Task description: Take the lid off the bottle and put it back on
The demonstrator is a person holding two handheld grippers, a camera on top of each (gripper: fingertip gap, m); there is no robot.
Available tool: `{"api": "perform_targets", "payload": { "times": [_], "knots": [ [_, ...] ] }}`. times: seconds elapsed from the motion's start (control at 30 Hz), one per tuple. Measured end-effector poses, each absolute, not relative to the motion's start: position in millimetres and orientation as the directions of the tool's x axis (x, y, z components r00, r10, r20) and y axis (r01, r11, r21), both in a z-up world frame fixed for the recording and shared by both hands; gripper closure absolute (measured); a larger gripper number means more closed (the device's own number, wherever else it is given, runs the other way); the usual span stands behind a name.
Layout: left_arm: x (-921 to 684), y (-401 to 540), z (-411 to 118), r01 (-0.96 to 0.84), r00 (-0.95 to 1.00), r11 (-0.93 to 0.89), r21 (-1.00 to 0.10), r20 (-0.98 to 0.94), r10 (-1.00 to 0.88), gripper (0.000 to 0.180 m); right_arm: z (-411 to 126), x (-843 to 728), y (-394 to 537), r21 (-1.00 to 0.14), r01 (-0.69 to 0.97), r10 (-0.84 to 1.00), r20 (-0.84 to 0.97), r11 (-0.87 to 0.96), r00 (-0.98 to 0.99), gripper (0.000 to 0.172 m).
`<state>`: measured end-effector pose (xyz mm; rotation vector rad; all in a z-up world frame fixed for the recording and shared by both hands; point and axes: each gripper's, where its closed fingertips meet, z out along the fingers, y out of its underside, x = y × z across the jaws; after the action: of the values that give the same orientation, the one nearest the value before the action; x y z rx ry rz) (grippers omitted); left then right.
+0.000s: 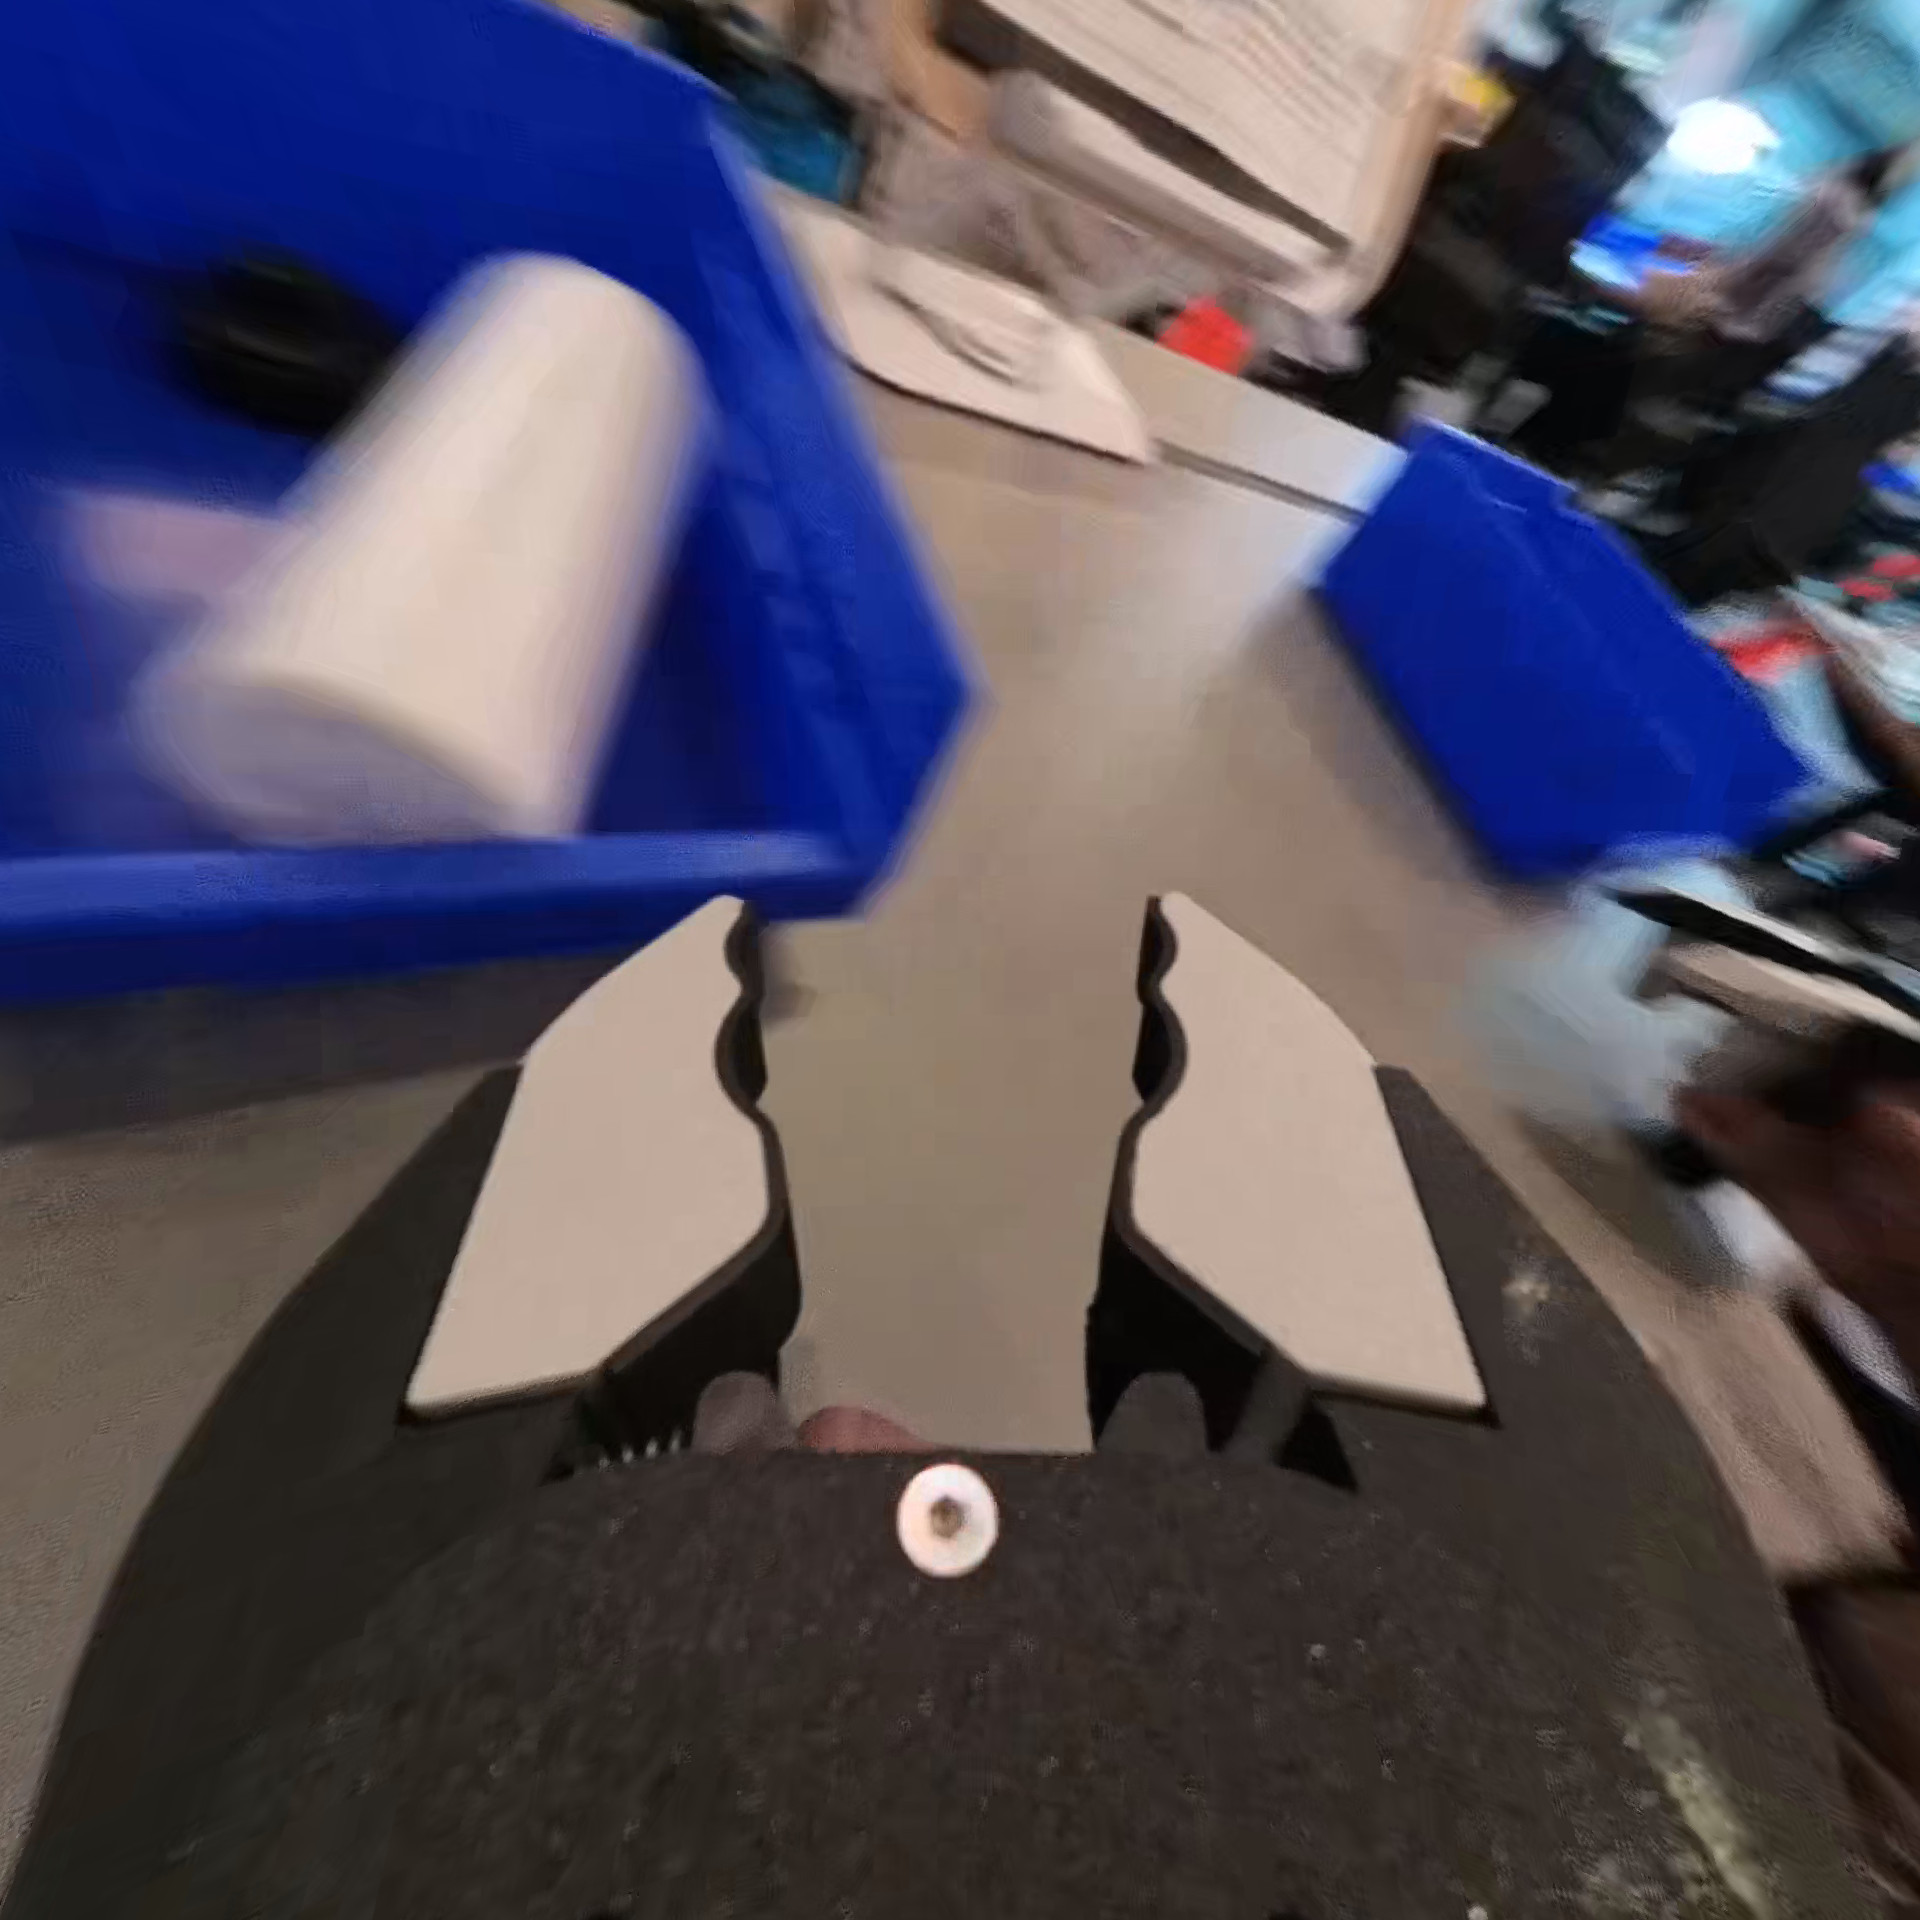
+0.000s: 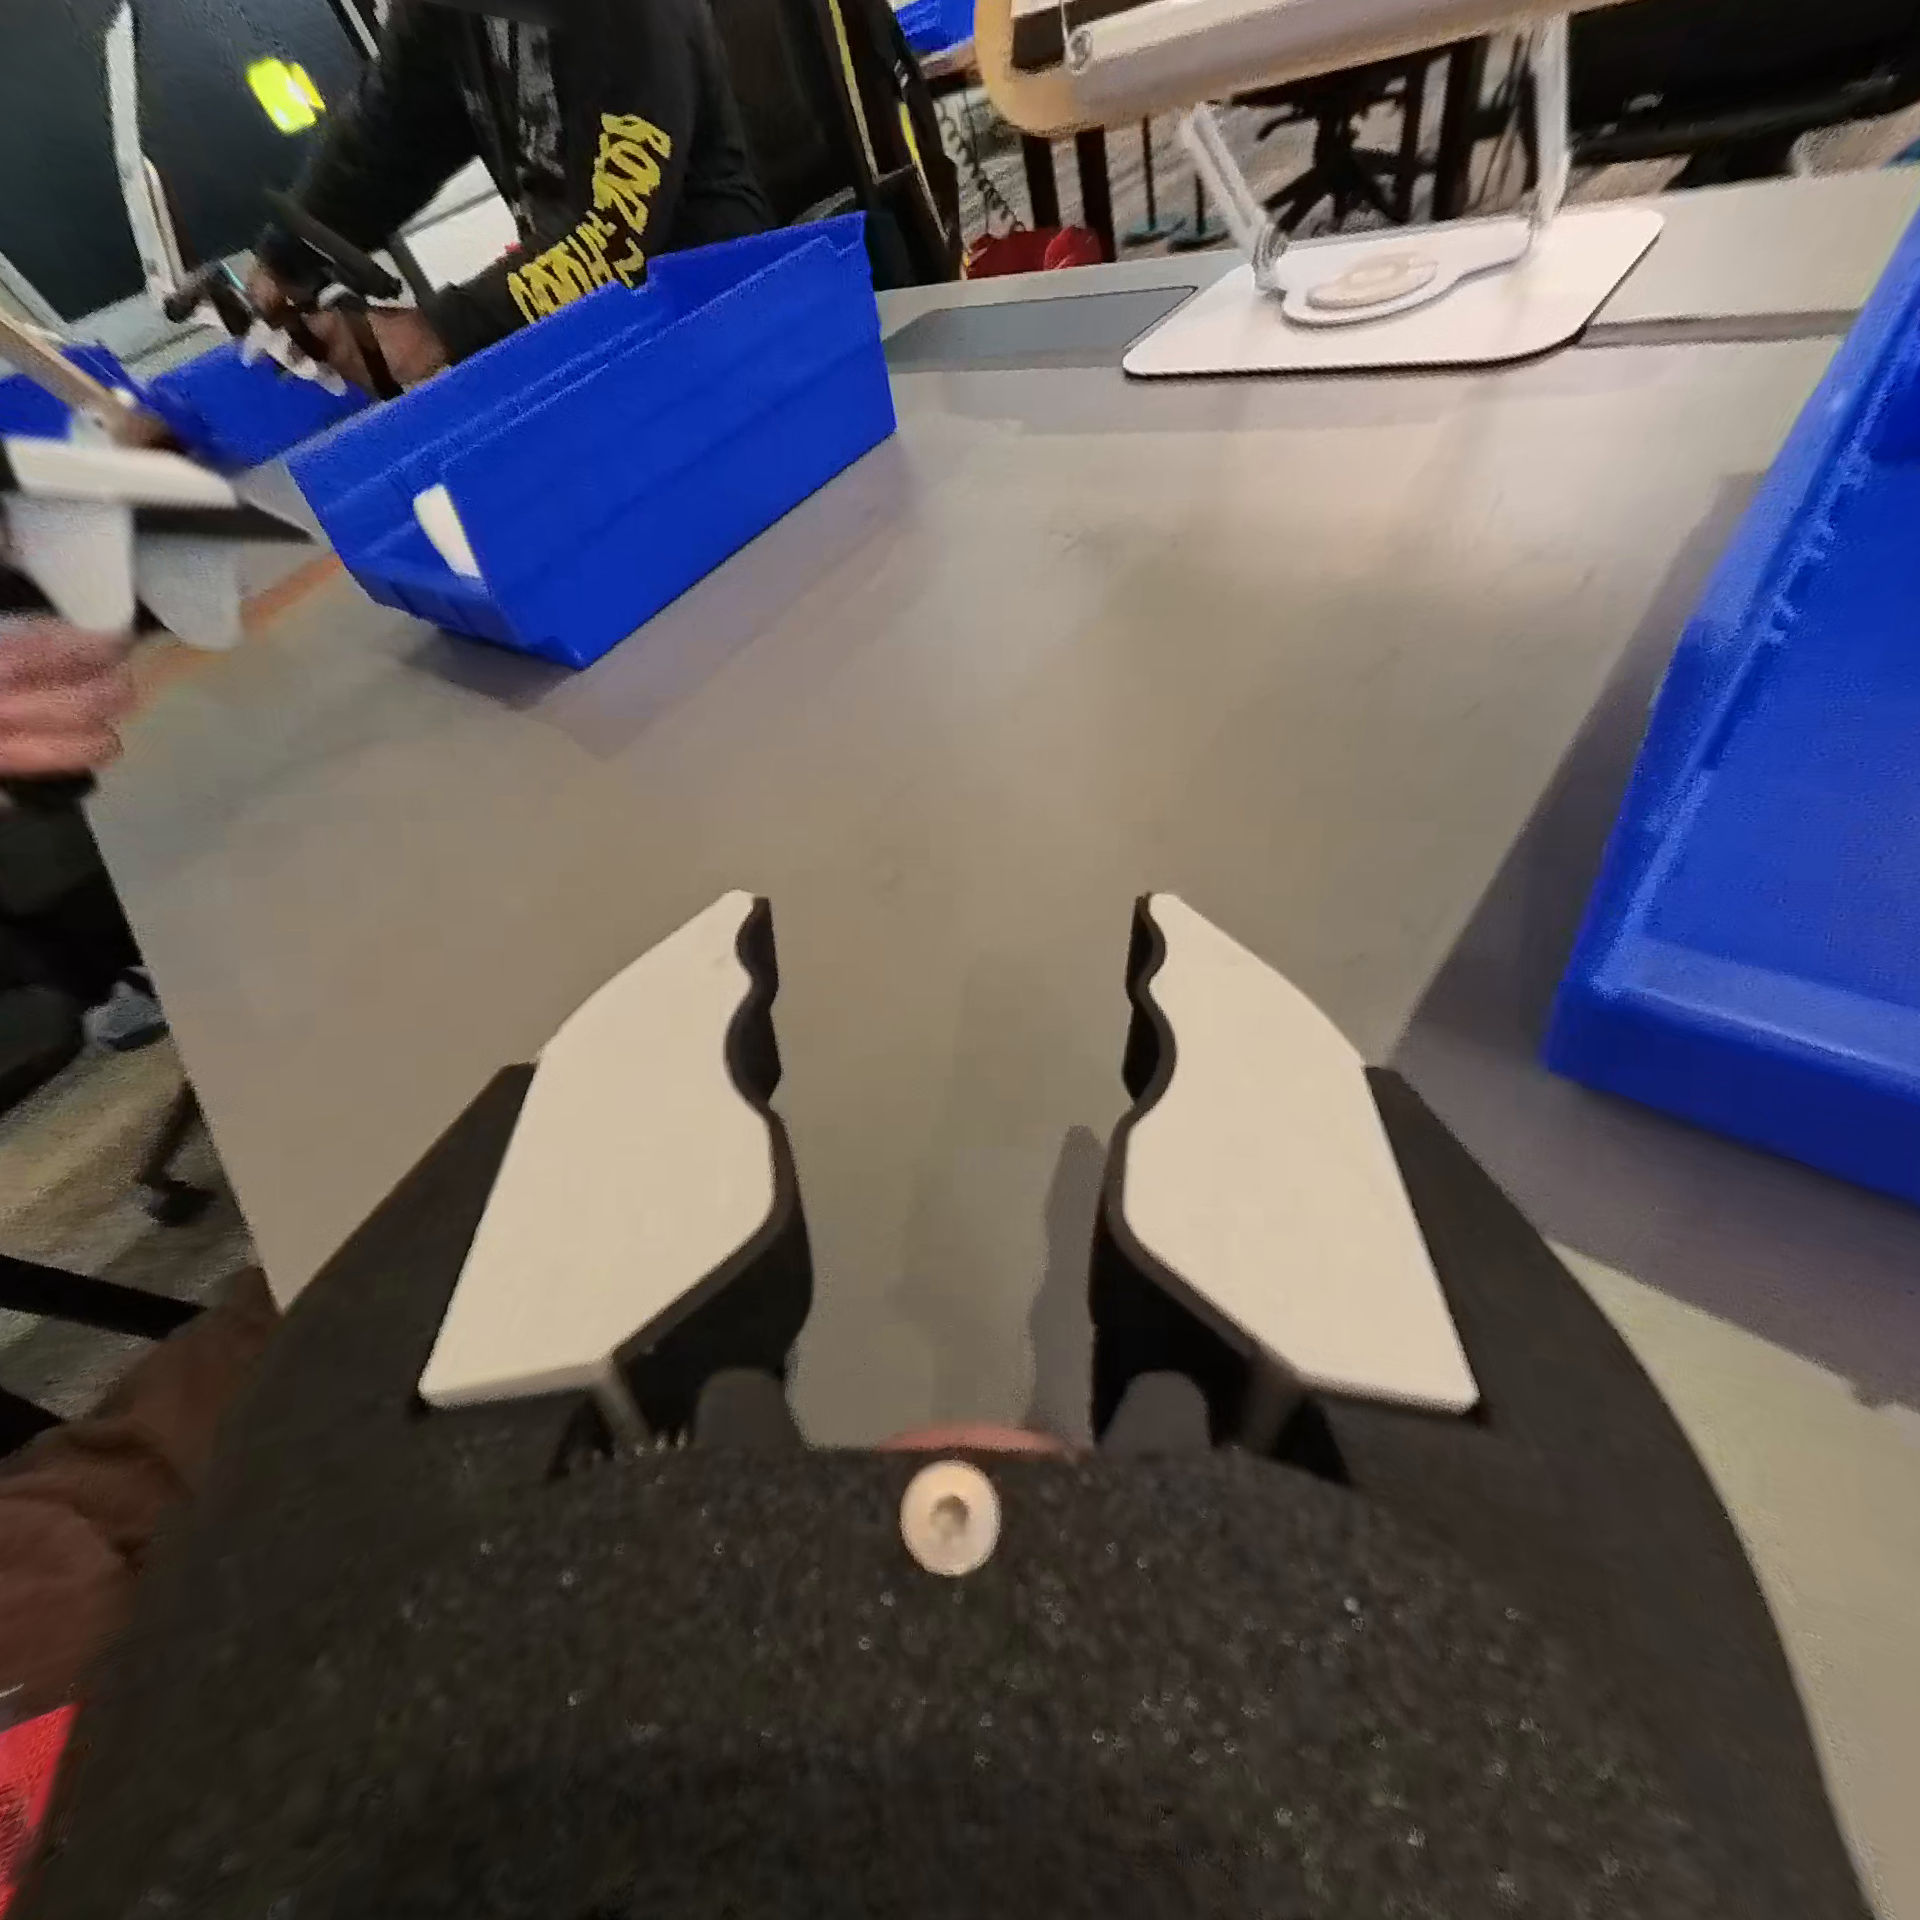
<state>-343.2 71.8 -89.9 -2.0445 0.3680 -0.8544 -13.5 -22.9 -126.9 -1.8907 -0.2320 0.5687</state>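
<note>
In the left wrist view, which is blurred by motion, a white bottle (image 1: 436, 561) lies on its side inside a blue bin (image 1: 810, 582) at the upper left. A pale lilac patch (image 1: 156, 551) shows beside the bottle, too blurred to tell whether it is the lid. My left gripper (image 1: 951, 914) is open and empty over the grey table (image 1: 1039, 675), just right of the bin's near corner. My right gripper (image 2: 951, 904) is open and empty over the bare table (image 2: 935, 675). The left gripper also shows at the far left of the right wrist view (image 2: 104, 520).
A second blue bin (image 1: 1538, 665) stands to the right; it also shows in the right wrist view (image 2: 1787, 779), and the first bin shows there at the far left (image 2: 623, 447). A white stand base (image 2: 1392, 301) sits at the table's back. A person in a black top (image 2: 582, 156) is behind the table.
</note>
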Motion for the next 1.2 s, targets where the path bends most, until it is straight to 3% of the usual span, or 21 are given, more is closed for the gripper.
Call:
{"api": "perform_targets", "payload": {
  "times": [0.1, 0.3, 0.5, 1.2],
  "knots": [
    [-277.9, 35.4, -105.1, 0.01, 0.632, -0.561, -0.828, 0.44, -0.638, 0.114, -124.3, -7.6, -23.1, -0.912, -0.134, 0.424, -0.305, -0.387, 0.853, 0.108],
    [-249.4, 12.9, -128.8, -0.21, 0.639, -0.349, -0.913, 0.141, -0.756, 0.121, -118.3, 8.8, -22.1, -0.934, -0.109, 0.379, -0.242, -0.34, 0.893, 0.112],
    [-254.3, 12.7, -122.9, -0.099, 0.596, -0.432, -0.896, 0.294, -0.747, 0.12, -120.1, -4.1, -25.4, -0.893, -0.223, 0.409, -0.386, -0.391, 0.827, 0.112],
    [-260.8, 19.5, -131.6, -0.187, 0.665, -0.358, -0.915, 0.15, -0.732, 0.121, -124.5, -3.3, -25.1, -0.903, -0.169, 0.404, -0.336, -0.395, 0.851, 0.119]
  ]
}}
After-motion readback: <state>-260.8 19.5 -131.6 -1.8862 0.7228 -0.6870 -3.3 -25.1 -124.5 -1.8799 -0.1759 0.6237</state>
